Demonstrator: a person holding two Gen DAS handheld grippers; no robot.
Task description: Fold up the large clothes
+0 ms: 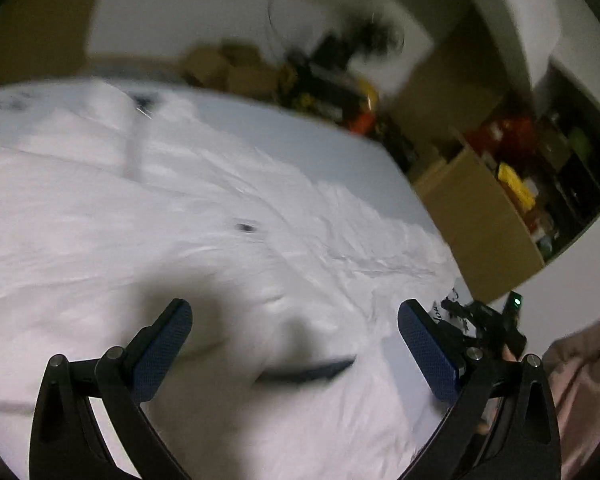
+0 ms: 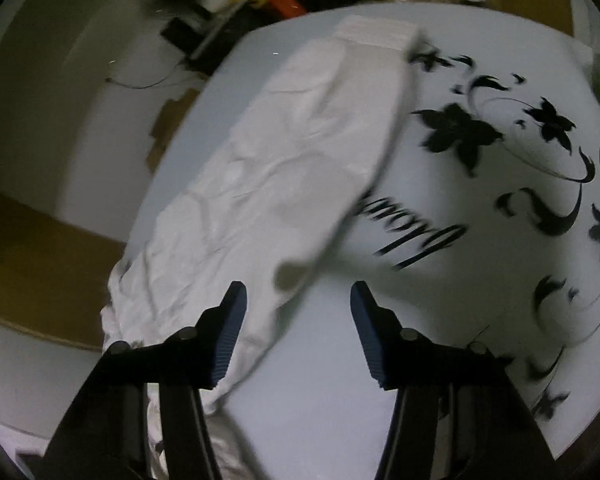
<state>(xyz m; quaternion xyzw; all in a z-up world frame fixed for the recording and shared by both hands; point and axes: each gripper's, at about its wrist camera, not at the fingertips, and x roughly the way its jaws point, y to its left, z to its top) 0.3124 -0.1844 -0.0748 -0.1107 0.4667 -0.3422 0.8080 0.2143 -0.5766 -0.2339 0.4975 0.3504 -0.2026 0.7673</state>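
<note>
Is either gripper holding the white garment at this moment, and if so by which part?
Nothing is held. The left gripper and the right gripper both stand open above the white garment, with no cloth pinched between their fingers.

the left wrist view looks down close over the white garment (image 1: 188, 208) toward the tabletop's (image 1: 300, 140) far edge and cluttered shelves (image 1: 520, 168). the right wrist view looks along the tabletop (image 2: 440, 200), low and near; both share the garment and tabletop.
</note>
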